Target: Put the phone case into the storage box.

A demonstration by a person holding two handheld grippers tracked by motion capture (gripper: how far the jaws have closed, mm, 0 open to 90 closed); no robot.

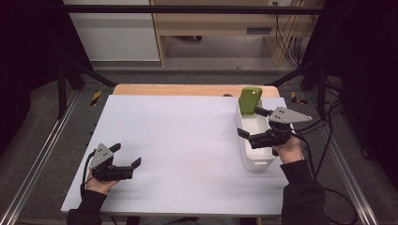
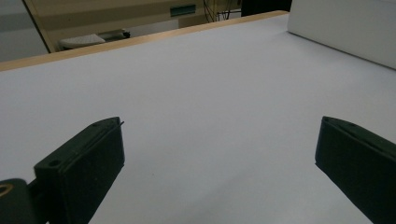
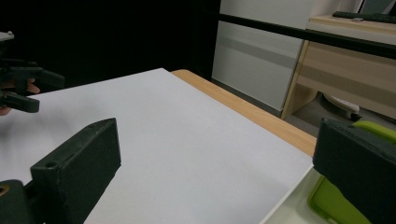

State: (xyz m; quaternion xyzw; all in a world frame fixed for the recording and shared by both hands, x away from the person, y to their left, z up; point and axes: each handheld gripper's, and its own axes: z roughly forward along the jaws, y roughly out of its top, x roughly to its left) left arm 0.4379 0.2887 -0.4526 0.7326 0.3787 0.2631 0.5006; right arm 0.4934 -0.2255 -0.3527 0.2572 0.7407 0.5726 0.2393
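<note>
High view, table: a smooth white sheet covered a wooden top whose pale, rounded far edge showed beyond it.
High view, bin: a long, narrow white plastic bin with rounded corners lay on the right part of the sheet, its length running away from the person.
High view, phone case: a glossy lime-green case with rounded corners stood tilted in the bin's far end, leaning on the end wall.
High view, right gripper: the right gripper hung over the bin's middle, pointing left across it, jaws wide apart and holding nothing; the case was just beyond the far jaw, and contact could not be told.
High view, right hand: the hand gripped the tool from the bin's right side, dark sleeve rising from the bottom edge.
High view, left gripper: the left gripper sat low near the sheet's near left corner, jaws spread, empty, well apart from the bin.
Left gripper view: matte black block-shaped jaws stood far apart over bare white sheet; the bin's flat wall rose at upper right.
Right gripper view: jaws wide apart; the green case lay beside the right jaw, inside the bin's rim.
</note>
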